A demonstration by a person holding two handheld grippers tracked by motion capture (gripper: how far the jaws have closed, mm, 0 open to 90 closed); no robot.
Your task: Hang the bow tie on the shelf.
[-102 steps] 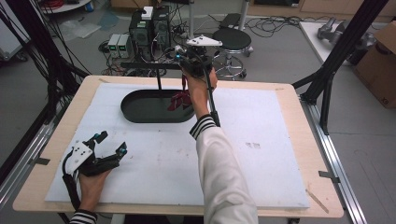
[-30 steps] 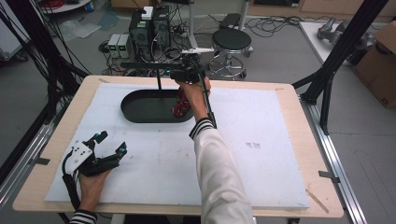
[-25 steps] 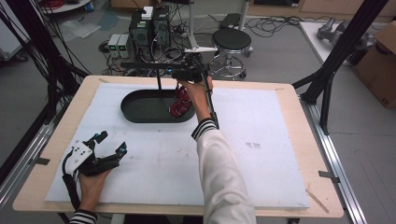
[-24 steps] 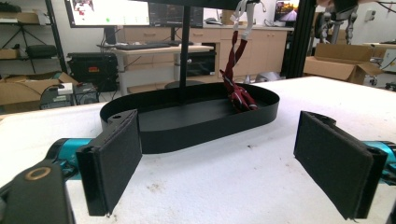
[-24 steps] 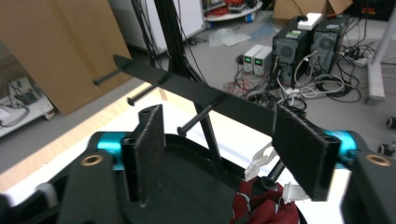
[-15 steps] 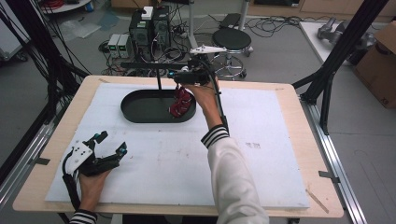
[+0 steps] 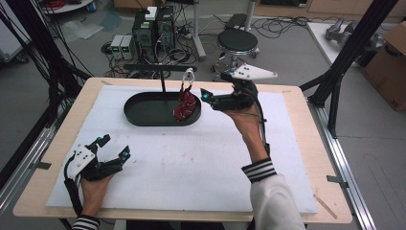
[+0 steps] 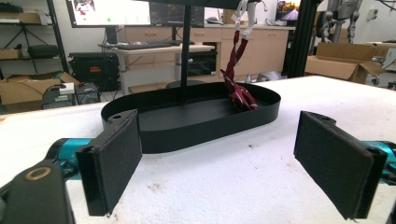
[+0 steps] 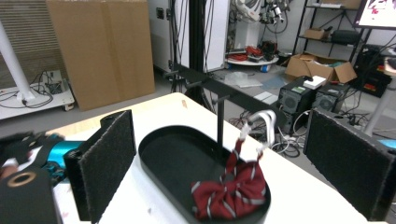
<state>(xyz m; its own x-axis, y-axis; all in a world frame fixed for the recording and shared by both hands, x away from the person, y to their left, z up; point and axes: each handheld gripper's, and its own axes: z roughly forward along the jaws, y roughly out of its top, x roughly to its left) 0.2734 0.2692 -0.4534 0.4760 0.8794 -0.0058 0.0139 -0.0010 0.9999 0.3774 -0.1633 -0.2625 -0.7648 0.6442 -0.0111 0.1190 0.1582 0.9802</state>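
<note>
From above I count two grippers, one tray with a stand, and one bow tie. My right gripper (image 7: 207, 97) is raised over the white mat (image 7: 191, 158), just right of the black oval tray (image 7: 143, 115); its jaws have just been opening and now stand wide apart, with nothing between the pads. In the right gripper view those two black pads frame the tray and the bow tie from a little way off, touching neither. The single red striped bow tie (image 7: 186, 104) hangs by its white strap (image 7: 188, 76) from the crossbar of the one black stand (image 7: 163, 81) that rises from the tray; the bow's lower end rests inside the tray at its right end, as the left gripper view also shows (image 8: 240, 95). My left gripper (image 7: 111, 152) rests low on the mat near the front left corner, well apart from the tray, its jaws spread open and empty; its own camera looks across the mat at the tray's long side. The mat covers one wooden table (image 7: 306, 96). Behind the table I count one round stool (image 7: 238, 40) on the floor.
</note>
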